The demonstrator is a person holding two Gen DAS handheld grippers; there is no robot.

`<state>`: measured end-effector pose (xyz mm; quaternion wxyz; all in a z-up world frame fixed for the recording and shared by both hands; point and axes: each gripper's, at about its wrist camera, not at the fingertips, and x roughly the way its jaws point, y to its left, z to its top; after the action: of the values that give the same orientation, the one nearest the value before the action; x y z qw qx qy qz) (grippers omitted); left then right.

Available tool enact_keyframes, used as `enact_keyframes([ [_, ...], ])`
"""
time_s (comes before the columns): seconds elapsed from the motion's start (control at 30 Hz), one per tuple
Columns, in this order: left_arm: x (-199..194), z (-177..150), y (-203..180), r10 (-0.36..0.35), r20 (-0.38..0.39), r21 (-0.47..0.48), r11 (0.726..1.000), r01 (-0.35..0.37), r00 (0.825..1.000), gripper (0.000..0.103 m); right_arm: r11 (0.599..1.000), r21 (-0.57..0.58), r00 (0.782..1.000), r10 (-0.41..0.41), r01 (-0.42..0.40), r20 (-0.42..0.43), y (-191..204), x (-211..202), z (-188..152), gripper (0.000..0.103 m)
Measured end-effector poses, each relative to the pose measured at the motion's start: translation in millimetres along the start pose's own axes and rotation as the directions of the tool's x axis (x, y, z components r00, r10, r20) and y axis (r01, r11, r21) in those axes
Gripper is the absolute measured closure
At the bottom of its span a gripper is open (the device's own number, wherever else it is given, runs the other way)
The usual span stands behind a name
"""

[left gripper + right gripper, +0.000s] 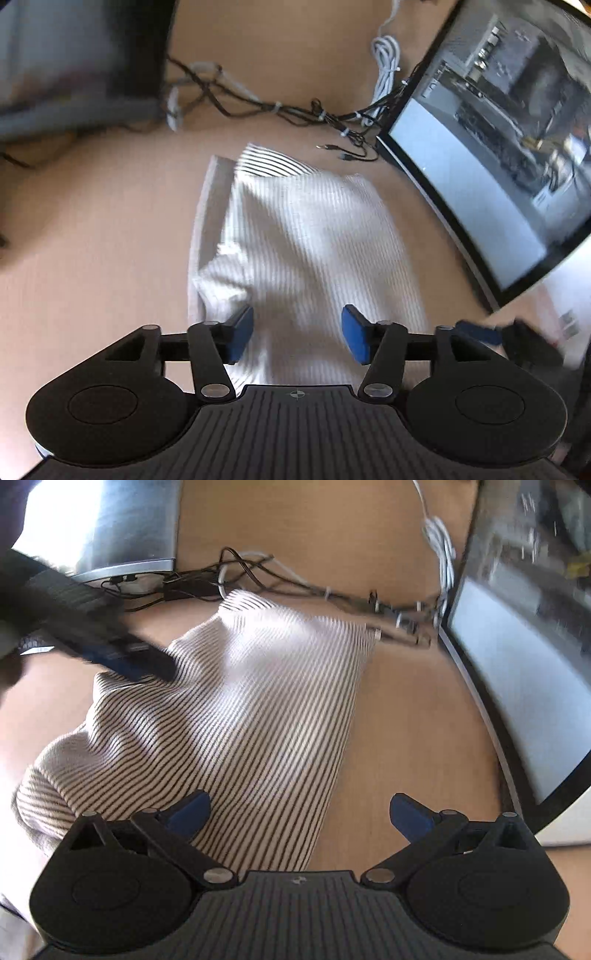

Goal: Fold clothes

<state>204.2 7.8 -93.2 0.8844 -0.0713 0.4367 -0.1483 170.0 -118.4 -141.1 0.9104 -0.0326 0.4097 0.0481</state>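
Striped shirt (295, 236) lying on wooden table (92, 236), partly folded, with a bunched lump at its left near corner and one narrow band of cloth sticking out along the left edge. Both views blurred.

Left gripper (297, 334) just above the near part of shirt, jaws wide apart, nothing between the blue pads (242, 332), only cloth seen below. Touching the cloth or not: cannot tell. In the right wrist view, left gripper (144, 664) seen from the side, dark and smeared, tip at the left far part of shirt (229, 709); grip there not readable.

Right gripper (301, 812) over the near right edge of shirt, jaws spread wide, left pad (188, 812) above the stripes, right pad above bare table (399, 720). Holding nothing.

Monitor (491, 158) standing at right of shirt, near it, screen lit. Bundle of dark cables (280, 107) behind shirt, white cable (386, 62) coiled near monitor. Another screen (103, 524) at far left, with bright glare
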Motion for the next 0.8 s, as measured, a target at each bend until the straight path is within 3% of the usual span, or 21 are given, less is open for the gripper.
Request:
enact_keyframes([
  [0.1, -13, -18, -6, 0.081, 0.011, 0.061, 0.995, -0.082, 0.997, 0.039, 0.999, 0.023, 1.000, 0.029, -0.029, -0.009, -14, -8, 6, 0.000],
  [0.2, -14, -36, -2, 0.130, -0.003, 0.109, 0.986, -0.129, 0.992, 0.039, 0.998, -0.055, 0.999, 0.001, 0.002, 0.048, -12, -23, 6, 0.000],
  [0.3, -11, -46, 2, 0.131, -0.023, 0.119, 0.985, -0.127, 0.991, 0.039, 0.983, -0.183, 0.999, -0.004, 0.010, 0.034, 4, -25, 4, 0.000],
  [0.5, -12, -52, -7, 0.092, -0.026, 0.179, 0.980, -0.086, 0.995, 0.040, 0.916, -0.373, 0.989, -0.138, 0.149, 0.058, 8, -19, 3, 0.000],
  [0.57, -14, -56, -10, 0.085, -0.027, 0.196, 0.977, -0.078, 0.996, 0.039, 0.926, -0.347, 0.989, -0.140, 0.149, 0.051, 1, -24, 11, 0.000],
  [0.67, -22, -57, -8, 0.095, -0.008, 0.214, 0.973, -0.091, 0.995, 0.037, 0.960, -0.267, 0.995, -0.070, 0.085, 0.065, -7, -43, 23, 0.000],
  [0.8, -40, -51, 15, 0.143, 0.028, 0.152, 0.978, -0.146, 0.989, 0.027, 0.990, -0.138, 0.993, 0.027, -0.012, 0.111, -4, -63, 35, 0.000],
])
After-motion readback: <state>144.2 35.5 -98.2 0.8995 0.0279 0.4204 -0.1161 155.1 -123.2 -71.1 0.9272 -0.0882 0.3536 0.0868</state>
